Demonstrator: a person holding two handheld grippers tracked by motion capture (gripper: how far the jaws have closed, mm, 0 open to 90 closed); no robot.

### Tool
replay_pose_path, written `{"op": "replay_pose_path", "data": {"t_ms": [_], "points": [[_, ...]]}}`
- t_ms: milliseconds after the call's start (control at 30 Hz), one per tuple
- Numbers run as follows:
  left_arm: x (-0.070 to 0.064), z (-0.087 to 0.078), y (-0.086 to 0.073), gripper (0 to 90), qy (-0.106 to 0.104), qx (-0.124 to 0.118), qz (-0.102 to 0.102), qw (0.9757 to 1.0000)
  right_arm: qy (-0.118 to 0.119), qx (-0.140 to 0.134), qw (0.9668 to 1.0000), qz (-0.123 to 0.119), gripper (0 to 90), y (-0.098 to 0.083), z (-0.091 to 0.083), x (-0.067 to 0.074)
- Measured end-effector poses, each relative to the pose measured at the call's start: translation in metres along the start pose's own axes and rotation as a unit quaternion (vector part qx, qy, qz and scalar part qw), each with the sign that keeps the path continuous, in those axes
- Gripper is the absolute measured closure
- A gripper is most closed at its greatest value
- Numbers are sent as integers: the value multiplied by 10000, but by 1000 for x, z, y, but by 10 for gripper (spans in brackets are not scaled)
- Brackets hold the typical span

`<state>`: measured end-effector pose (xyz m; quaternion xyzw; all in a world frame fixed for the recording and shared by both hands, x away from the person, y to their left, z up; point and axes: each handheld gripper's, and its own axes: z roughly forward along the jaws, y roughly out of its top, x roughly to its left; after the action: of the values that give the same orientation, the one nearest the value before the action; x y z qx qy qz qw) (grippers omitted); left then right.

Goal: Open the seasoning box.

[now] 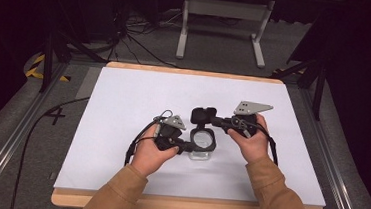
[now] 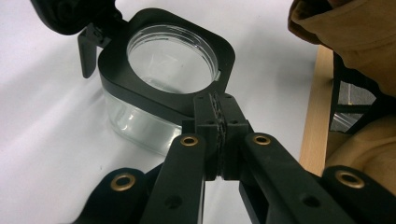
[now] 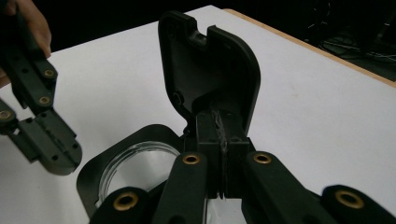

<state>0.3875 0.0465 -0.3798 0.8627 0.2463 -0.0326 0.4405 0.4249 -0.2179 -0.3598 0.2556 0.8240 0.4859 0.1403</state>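
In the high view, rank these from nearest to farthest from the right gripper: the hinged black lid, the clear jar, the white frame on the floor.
1. Black lid, at the right gripper's jaws.
2. Clear jar, just below-left.
3. White frame, beyond the table.

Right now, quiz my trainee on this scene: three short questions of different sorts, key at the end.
1. True or false: the lid of the clear container is folded flat shut.
2. What does the left gripper pinch? A) black rim B) cable C) table edge
3. Fill in: the right gripper is shut on the ____.

Key: 1 false, it stands raised; 2 A, the black rim; 3 lid.
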Motion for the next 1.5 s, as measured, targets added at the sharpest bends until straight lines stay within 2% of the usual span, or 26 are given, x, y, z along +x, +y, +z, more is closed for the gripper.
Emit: {"op": "replay_pose_path", "data": {"t_ms": [100,167,200,333,500,700,767,933,1200,1233,1400,1433,1467,1500], "points": [[2,-3,0,880,38,-87,-25,10000,-46,-16,10000,13,896,-4,-9,1],[2,-8,0,872,119,-48,-32,9999,-74,23,10000,22,896,-6,-13,0],[3,-9,1,865,180,-62,33,9998,-93,23,9999,33,897,-8,-16,0],[3,-17,2,818,747,81,184,9970,-152,247,9996,-5,898,-15,-23,3],[11,-29,-1,751,995,229,116,9947,-204,568,9982,50,898,-26,-29,2],[20,-43,-4,722,1048,233,-63,9942,-303,702,9970,98,896,-34,-33,-2],[26,-49,-6,708,1070,320,-119,9937,-363,705,9968,93,892,-34,-36,-4],[43,-64,-16,674,1192,441,-285,9915,-640,735,9950,199,857,-38,-54,-17],[67,-87,-34,613,1306,395,-722,9880,-1226,806,9874,588,792,-52,-84,-45],[71,-90,-37,603,1293,478,-712,9879,-1264,813,9868,611,785,-53,-87,-47],[85,-98,-48,567,1392,506,-931,9846,-1416,832,9821,920,750,-65,-99,-64],[85,-98,-48,562,1392,506,-931,9846,-1416,832,9821,920,750,-65,-99,-64],[89,-100,-52,562,1420,512,-995,9835,-1429,850,9815,947,744,-66,-100,-66],[91,-101,-54,554,1452,528,-1000,9829,-1465,903,9799,1009,737,-70,-102,-70]]}}
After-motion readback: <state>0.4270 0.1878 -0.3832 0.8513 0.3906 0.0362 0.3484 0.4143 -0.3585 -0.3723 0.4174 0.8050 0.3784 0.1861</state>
